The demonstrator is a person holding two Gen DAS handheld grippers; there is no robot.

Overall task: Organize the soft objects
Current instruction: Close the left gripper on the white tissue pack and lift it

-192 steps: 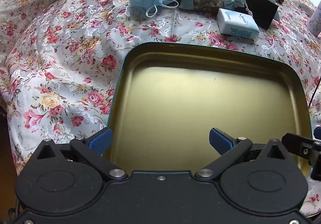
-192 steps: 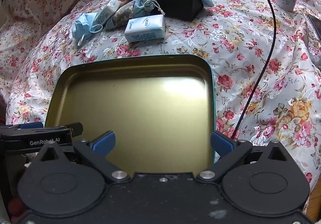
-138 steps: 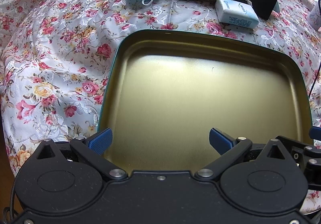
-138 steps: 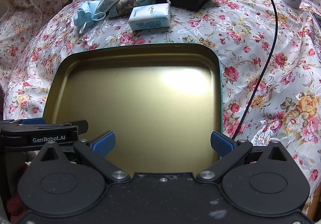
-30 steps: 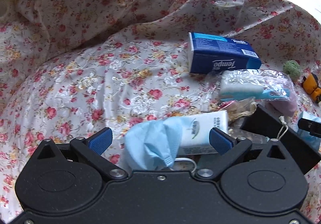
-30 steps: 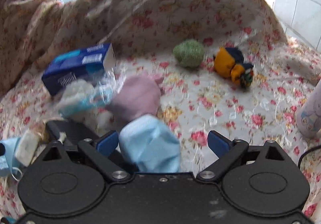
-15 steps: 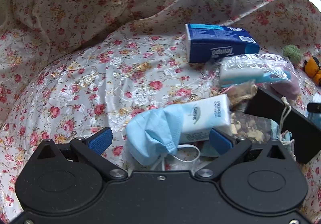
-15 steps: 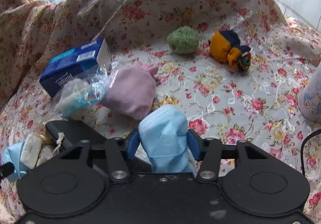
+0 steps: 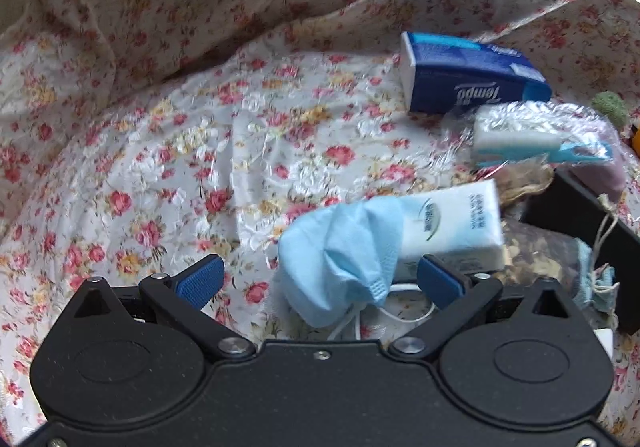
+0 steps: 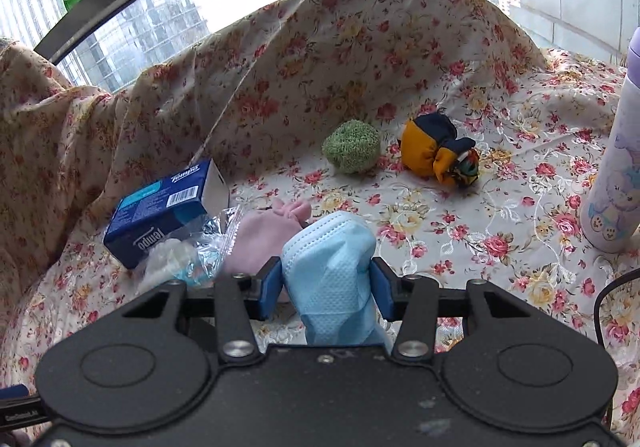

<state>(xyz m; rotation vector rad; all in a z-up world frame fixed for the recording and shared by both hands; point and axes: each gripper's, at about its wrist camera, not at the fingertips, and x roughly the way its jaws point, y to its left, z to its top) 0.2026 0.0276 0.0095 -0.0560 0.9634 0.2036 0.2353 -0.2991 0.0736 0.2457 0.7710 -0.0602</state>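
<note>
My left gripper (image 9: 318,281) is open just above the floral cloth, with a crumpled blue face mask (image 9: 340,251) lying between its fingers, nearer the right one. A white tissue pack (image 9: 452,223) lies against the mask. My right gripper (image 10: 326,289) is shut on a second blue face mask (image 10: 330,267) and holds it above the cloth. A pink pouch (image 10: 266,233), a green knitted ball (image 10: 351,151) and an orange and navy soft toy (image 10: 438,151) lie beyond it.
A blue Tempo tissue box (image 9: 468,81) and a plastic-wrapped sponge (image 9: 528,137) lie behind the mask. A black box (image 9: 588,235) with a dried-herb sachet (image 9: 544,251) is at the right. A pastel bottle (image 10: 616,183) stands at the far right. Draped floral cloth rises behind.
My right gripper closed on the blue mask and lifted it. My left gripper shifted so the other mask sits between its open fingers.
</note>
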